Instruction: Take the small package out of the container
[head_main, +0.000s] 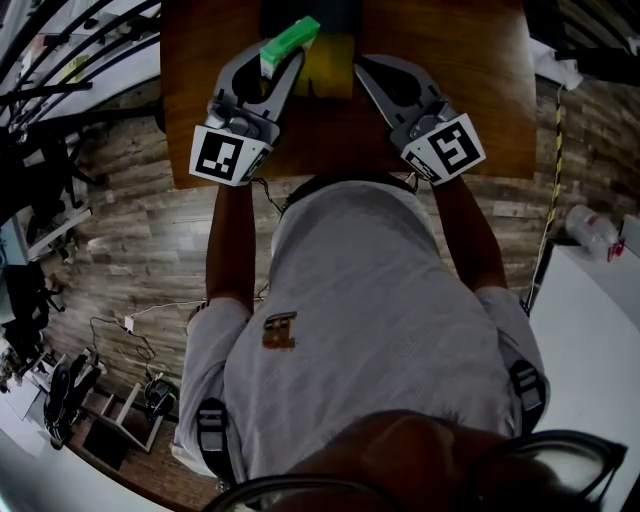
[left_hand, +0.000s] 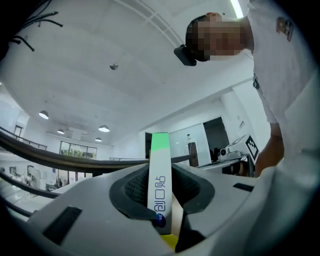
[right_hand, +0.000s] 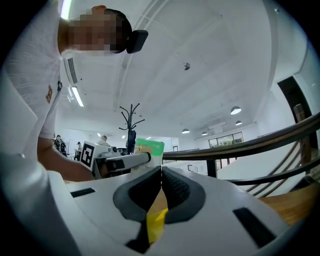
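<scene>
Head view, upper middle: the left gripper (head_main: 283, 58) has the package (head_main: 292, 38) clamped, white body between the jaws and green end sticking out past the tips toward the top of the frame. The package sits just left of the container (head_main: 328, 72) and, as I read it, is already out and above it. The container is a yellow thing standing on the table (head_main: 470, 90) between the two grippers.

In the left gripper view the jaws stand part-way open, just as wide as the package is thick, and both pads (left_hand: 134, 187) press flat on its broad faces. That grip across the thin side probably lets it slide out on edge without twisting.

The right gripper (head_main: 362, 66) lies at the container's right edge with its jaws shut, pads meeting tip to tip in its own view. It is most likely there to steady the container while the other pulls. A yellow strip (right_hand: 156, 224) shows low in the gap behind those pads. Whether that is the container's wall pinched there or just seen through the gap, I cannot tell.

The container is half covered by the grippers, so its inside and rim are hidden. The person's torso fills the lower frame.
</scene>
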